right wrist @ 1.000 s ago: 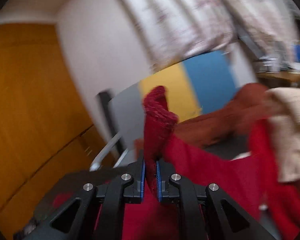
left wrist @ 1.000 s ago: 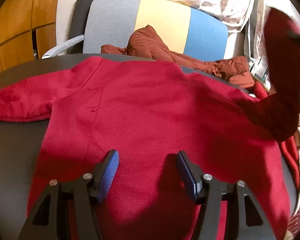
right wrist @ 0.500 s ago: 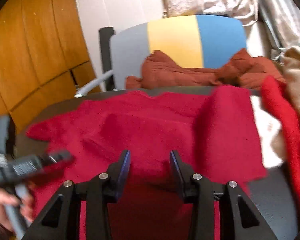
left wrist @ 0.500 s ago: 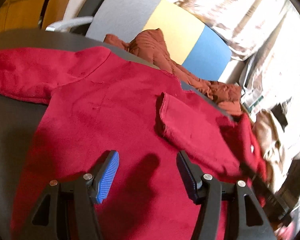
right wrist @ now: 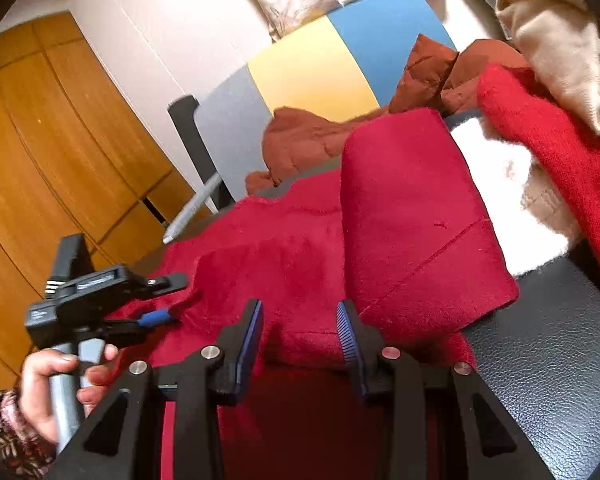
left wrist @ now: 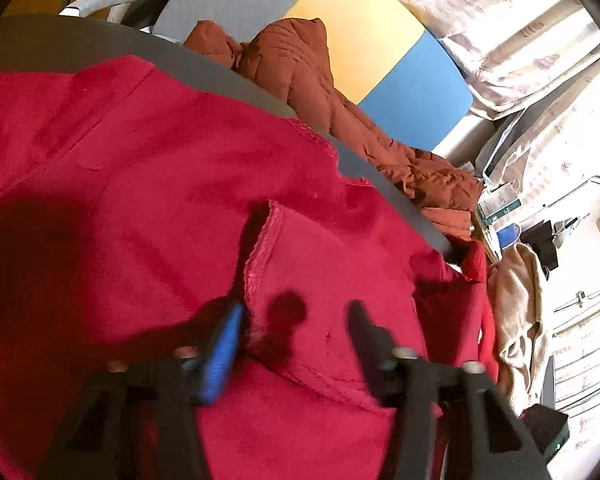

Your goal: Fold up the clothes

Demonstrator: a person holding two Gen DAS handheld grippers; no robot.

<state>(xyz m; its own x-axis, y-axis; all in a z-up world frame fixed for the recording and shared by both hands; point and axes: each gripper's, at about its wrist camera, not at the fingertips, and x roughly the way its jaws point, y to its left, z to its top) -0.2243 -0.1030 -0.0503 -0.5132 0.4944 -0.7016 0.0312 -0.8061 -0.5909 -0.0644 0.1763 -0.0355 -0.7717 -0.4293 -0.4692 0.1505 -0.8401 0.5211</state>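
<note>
Left gripper (left wrist: pixel 294 336) is low over the red sweater (left wrist: pixel 148 208), jaws spread wide and holding nothing, closer to the cloth than half a second ago. Its blue pad (left wrist: pixel 222 354) now sits right beside the hem of the folded-over sleeve (left wrist: pixel 340 280), which a second ago was up in the air and now lies flat across the body. Right gripper (right wrist: pixel 300 320) hangs over the near side, jaws parted and empty; a second ago it was clamped on that sleeve. The sweater is spread on the dark table (right wrist: pixel 540 360), its right side doubled back into a thick fold (right wrist: pixel 412 216).

No containers in sight. Beyond the far table edge (left wrist: pixel 380 180), a rust-brown jacket (left wrist: pixel 300 64) lies heaped on the grey, yellow and blue chair (right wrist: pixel 312 72). Right of the fold, bare table, then a brighter red knit (right wrist: pixel 548 140) and a beige garment (right wrist: pixel 560 32).
</note>
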